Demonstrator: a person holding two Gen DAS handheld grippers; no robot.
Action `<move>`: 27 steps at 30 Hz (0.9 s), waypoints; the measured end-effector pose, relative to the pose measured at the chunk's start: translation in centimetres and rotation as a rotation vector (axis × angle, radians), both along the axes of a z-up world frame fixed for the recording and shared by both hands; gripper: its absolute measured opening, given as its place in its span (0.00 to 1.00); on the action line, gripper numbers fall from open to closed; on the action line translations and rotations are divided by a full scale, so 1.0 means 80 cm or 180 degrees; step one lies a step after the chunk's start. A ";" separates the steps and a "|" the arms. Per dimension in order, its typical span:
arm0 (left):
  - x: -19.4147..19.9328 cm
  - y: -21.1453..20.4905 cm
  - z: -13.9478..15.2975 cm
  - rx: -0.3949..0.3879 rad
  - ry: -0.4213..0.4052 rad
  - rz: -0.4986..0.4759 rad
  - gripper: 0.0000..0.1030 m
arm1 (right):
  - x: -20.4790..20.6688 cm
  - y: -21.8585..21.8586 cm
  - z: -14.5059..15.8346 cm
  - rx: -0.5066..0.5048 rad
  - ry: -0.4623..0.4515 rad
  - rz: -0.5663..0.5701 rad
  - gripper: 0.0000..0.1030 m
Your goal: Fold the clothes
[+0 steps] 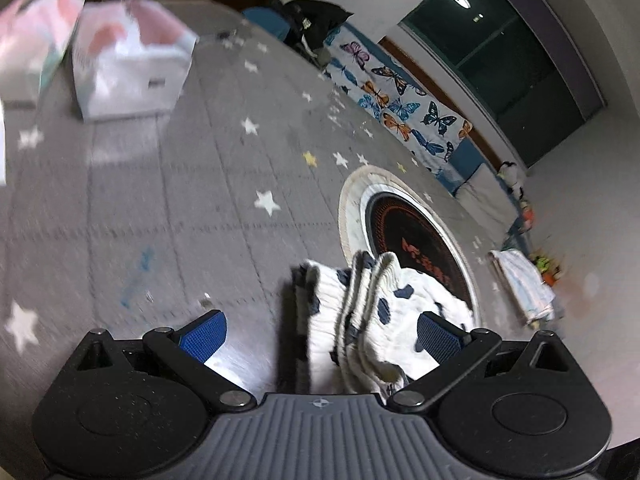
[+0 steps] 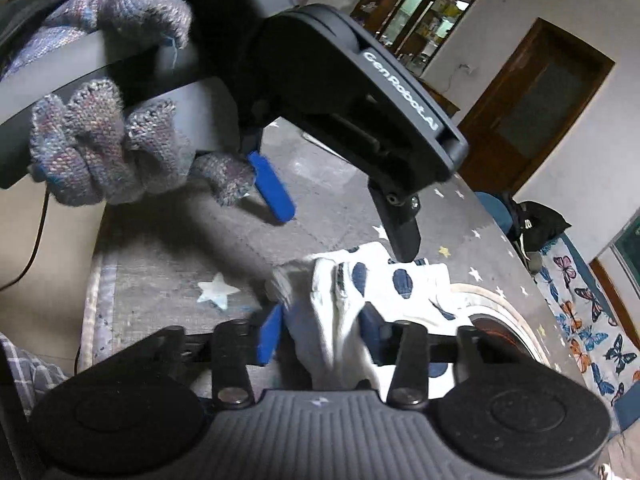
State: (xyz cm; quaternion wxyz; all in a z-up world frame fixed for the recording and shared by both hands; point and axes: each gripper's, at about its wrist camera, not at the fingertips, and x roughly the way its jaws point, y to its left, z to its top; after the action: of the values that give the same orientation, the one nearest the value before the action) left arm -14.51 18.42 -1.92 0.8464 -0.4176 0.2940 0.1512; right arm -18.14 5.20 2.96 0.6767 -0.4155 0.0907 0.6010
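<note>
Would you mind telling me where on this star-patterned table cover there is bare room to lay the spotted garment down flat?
The widest bare stretch of the grey star-patterned cover lies between the white bags and the left gripper. It is crowded around the round black induction plate, where the spotted garment overlaps its rim, with a folded pale cloth beyond it. The right gripper pinches the garment.

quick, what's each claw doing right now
Left claw: open, spotted white garment between its fingers, ungripped.
Right claw: closed on the spotted white garment.
</note>
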 end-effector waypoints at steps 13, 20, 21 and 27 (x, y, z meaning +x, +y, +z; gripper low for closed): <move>0.018 -0.006 -0.016 -0.0776 -0.0278 -0.0069 1.00 | 0.020 -0.024 0.034 0.0385 0.0292 -0.0157 0.26; 0.034 -0.008 -0.026 -0.0955 -0.0330 -0.0231 0.77 | 0.029 -0.044 0.048 0.0487 0.0455 -0.0150 0.25; 0.035 -0.009 -0.027 -0.0964 -0.0332 -0.0243 0.73 | 0.030 -0.046 0.047 0.0470 0.0489 -0.0142 0.25; 0.034 -0.006 -0.036 -0.0940 -0.0255 -0.0224 0.36 | 0.042 -0.051 0.045 0.0404 0.0667 -0.0114 0.25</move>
State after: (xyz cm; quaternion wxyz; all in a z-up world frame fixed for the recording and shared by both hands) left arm -11.81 17.91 -4.82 0.7916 -0.5327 0.2934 0.0597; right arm -14.82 1.15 6.55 0.6990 -0.3051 0.1301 0.6335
